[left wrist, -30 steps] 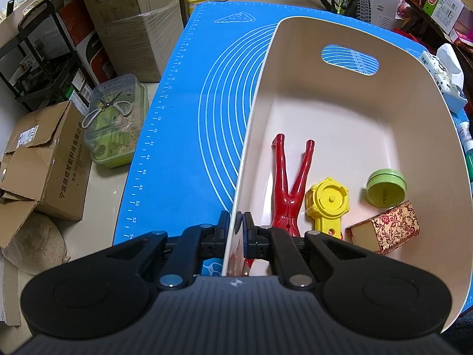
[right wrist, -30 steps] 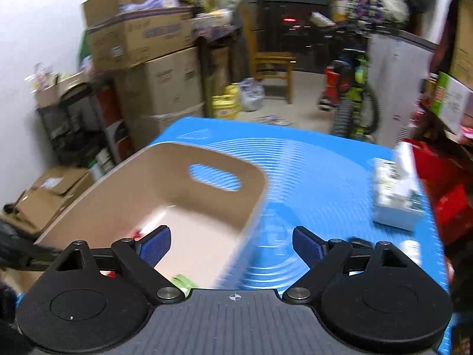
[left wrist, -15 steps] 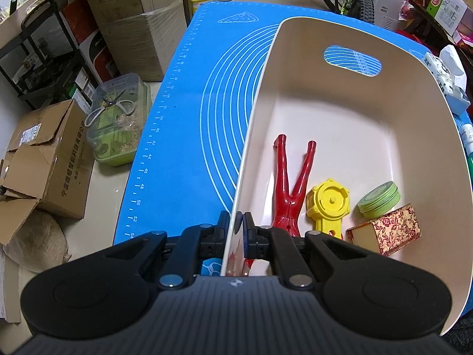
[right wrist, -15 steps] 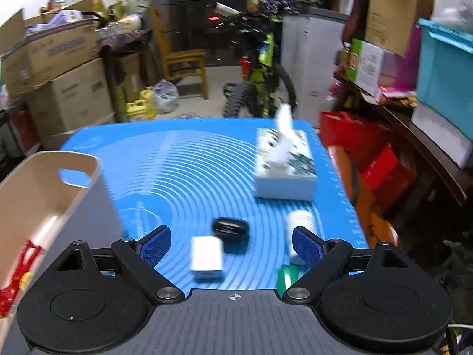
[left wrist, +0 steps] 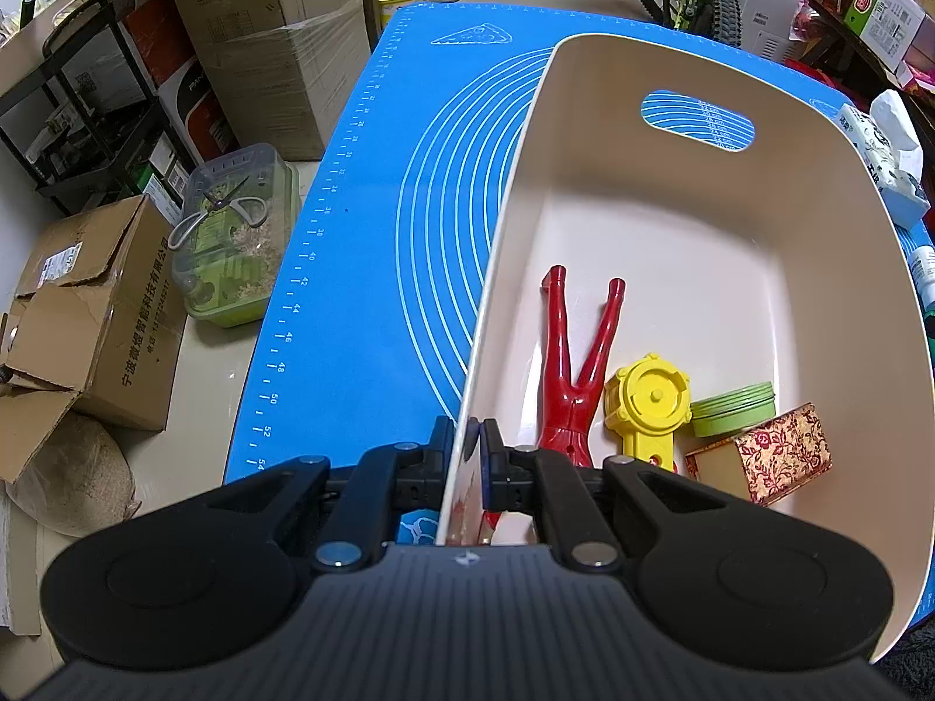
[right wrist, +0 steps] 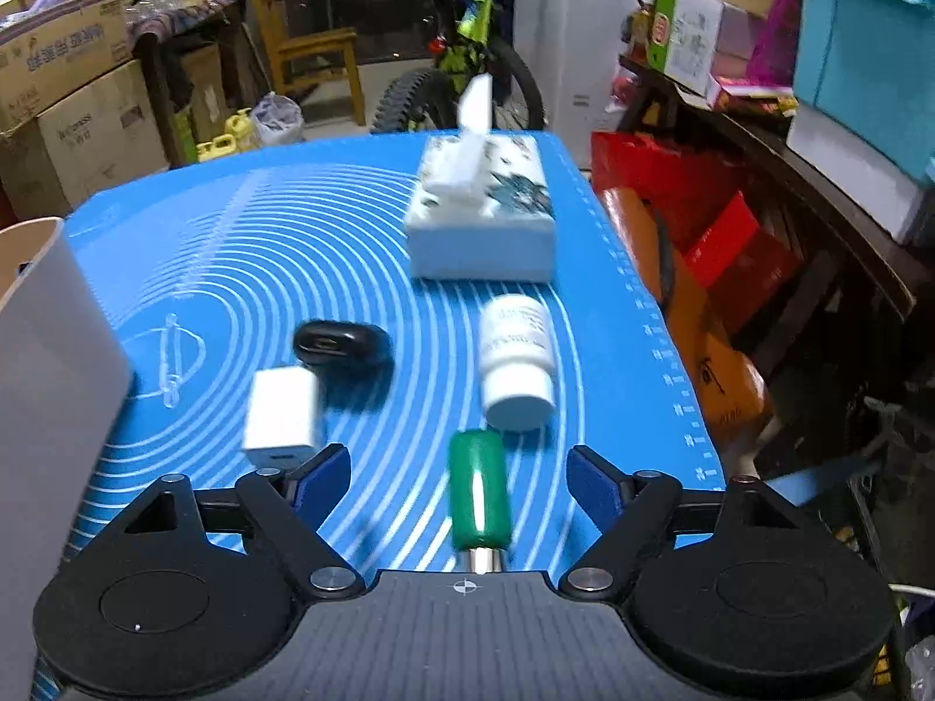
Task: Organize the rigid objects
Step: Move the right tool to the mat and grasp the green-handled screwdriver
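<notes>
My left gripper (left wrist: pixel 466 444) is shut on the near left rim of the cream bin (left wrist: pixel 759 222). Inside the bin lie a red clip tool (left wrist: pixel 575 362), a yellow round gadget (left wrist: pixel 646 403), a green tin (left wrist: pixel 733 409) and a floral box (left wrist: pixel 765 455). My right gripper (right wrist: pixel 459 476) is open and empty above the blue mat (right wrist: pixel 280 245). A green cylinder (right wrist: pixel 476 490) lies between its fingers. Ahead lie a white pill bottle (right wrist: pixel 517 359), a white charger cube (right wrist: pixel 280 409) and a black case (right wrist: pixel 342 344).
A tissue box (right wrist: pixel 482 216) stands farther back on the mat; it also shows in the left wrist view (left wrist: pixel 882 163). The bin's outer wall (right wrist: pixel 52 385) is at the left of the right wrist view. Cardboard boxes (left wrist: pixel 93 315) and a plastic container (left wrist: pixel 234 239) stand left of the table.
My right gripper has swung right, away from the bin, and moved closer to the small objects on the mat. The green tin in the bin has tipped and slid nearer the floral box.
</notes>
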A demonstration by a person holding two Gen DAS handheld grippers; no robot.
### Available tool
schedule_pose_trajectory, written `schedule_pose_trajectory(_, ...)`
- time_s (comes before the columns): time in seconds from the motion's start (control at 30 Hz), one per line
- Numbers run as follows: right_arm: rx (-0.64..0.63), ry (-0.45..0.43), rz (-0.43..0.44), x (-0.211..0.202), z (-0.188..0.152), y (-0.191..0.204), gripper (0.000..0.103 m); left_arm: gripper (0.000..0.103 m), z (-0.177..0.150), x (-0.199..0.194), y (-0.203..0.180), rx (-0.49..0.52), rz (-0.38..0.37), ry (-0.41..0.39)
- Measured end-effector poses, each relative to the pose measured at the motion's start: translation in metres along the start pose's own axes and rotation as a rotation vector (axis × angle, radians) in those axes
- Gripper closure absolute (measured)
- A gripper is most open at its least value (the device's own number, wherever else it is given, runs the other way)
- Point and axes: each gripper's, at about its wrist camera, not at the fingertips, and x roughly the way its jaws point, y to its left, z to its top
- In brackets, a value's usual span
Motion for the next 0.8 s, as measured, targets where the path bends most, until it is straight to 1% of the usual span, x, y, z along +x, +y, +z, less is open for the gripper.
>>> schedule_pose_trajectory(0.13,-0.005,0.010,0.005,0.008,-0.004,-0.002,0.027,0.092,0.000,0.000,0.000,0.000,0.000,0.000)
schedule_pose_trajectory(0.2,-0.011,0.019,0.003,0.011,-0.006,-0.002,0.033,0.092,0.000,0.000,0.000,0.000,0.000,0.000)
schedule_pose_trajectory(0.33,-0.015,0.042,0.005,0.016,-0.007,-0.002,0.040,0.092,0.000,0.000,0.000,0.001,0.000,0.000)
schedule_pose_trajectory(0.37,-0.018,0.050,0.007,0.018,-0.008,-0.002,0.043,0.092,0.000,0.000,0.000,0.002,0.000,-0.001)
schedule_pose_trajectory(0.43,-0.025,0.043,0.003,0.018,-0.009,0.000,0.046,0.092,0.001,0.000,0.000,0.004,0.001,-0.001)
schedule_pose_trajectory(0.5,-0.017,0.039,0.001,0.018,-0.009,0.000,0.054,0.092,0.001,-0.001,-0.001,0.003,0.001,-0.002)
schedule_pose_trajectory(0.57,-0.015,0.033,-0.002,0.017,-0.010,0.000,0.057,0.092,0.001,0.000,-0.001,0.003,0.002,-0.001)
schedule_pose_trajectory(0.63,-0.024,0.030,-0.008,0.017,-0.011,0.001,0.062,0.092,0.001,-0.001,-0.001,0.003,0.002,-0.001)
schedule_pose_trajectory(0.67,-0.024,0.032,-0.005,0.017,-0.010,0.001,0.070,0.092,0.001,0.000,-0.001,0.003,0.001,-0.001)
schedule_pose_trajectory(0.8,-0.028,0.042,-0.014,0.015,-0.009,0.002,0.070,0.092,0.001,0.000,-0.001,0.003,0.001,-0.001)
